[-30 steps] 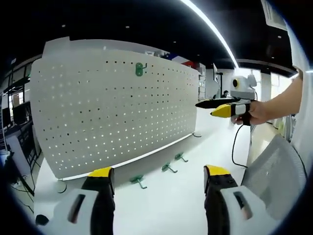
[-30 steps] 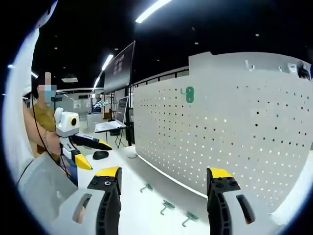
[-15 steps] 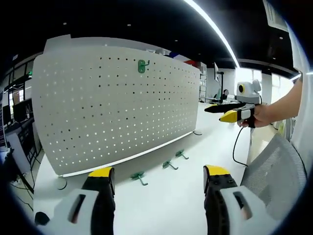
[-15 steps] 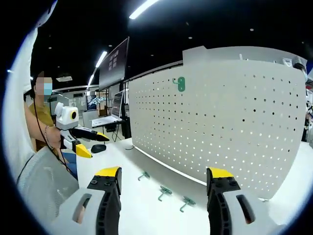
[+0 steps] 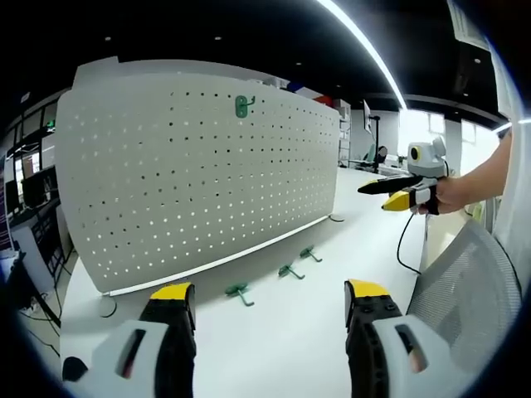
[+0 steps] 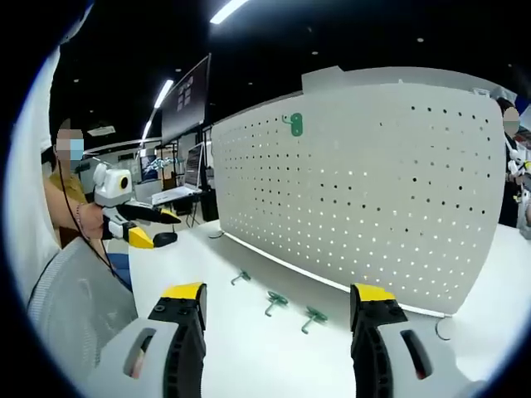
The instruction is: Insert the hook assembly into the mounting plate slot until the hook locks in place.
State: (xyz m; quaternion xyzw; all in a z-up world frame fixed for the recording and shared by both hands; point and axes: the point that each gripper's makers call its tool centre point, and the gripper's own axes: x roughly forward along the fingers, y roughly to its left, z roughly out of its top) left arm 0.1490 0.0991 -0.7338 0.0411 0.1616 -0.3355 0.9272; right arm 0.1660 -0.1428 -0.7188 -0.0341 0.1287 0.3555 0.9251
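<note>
A big white board full of little holes [image 5: 199, 170] is standing on a white table [image 5: 274, 332]. In the left gripper view it is taking up the middle and left of the frame. In the right gripper view the same board [image 6: 357, 191] is sitting in the middle and right.

One green hook [image 5: 241, 105] is already hanging on the board, near its top edge, a bit above the middle of the left gripper view. In the right gripper view that hook [image 6: 294, 124] is showing in the upper middle.

Three more green hooks are lying flat on the table in a row, just in front of the bottom of the board. In the left gripper view they are sitting below the middle: one [image 5: 240, 291], one [image 5: 289, 270] and one [image 5: 309, 252]. In the right gripper view they are at [image 6: 241, 277], [image 6: 275, 302] and [image 6: 313, 317]. They are apart from each other, and nothing is touching them.

The left gripper [image 5: 265, 305] is rising from the bottom of its own view. Its two yellow-tipped jaws are standing wide apart and holding nothing. It is also showing at the left of the right gripper view [image 6: 153, 232], in a person's hand.

The right gripper [image 6: 278, 302] is coming up from the bottom of its own view. Its jaws are wide apart too, with nothing between them. It is showing at the right of the left gripper view [image 5: 392, 192], held up in the air by a hand [image 5: 444, 196], well away from the hooks.
</note>
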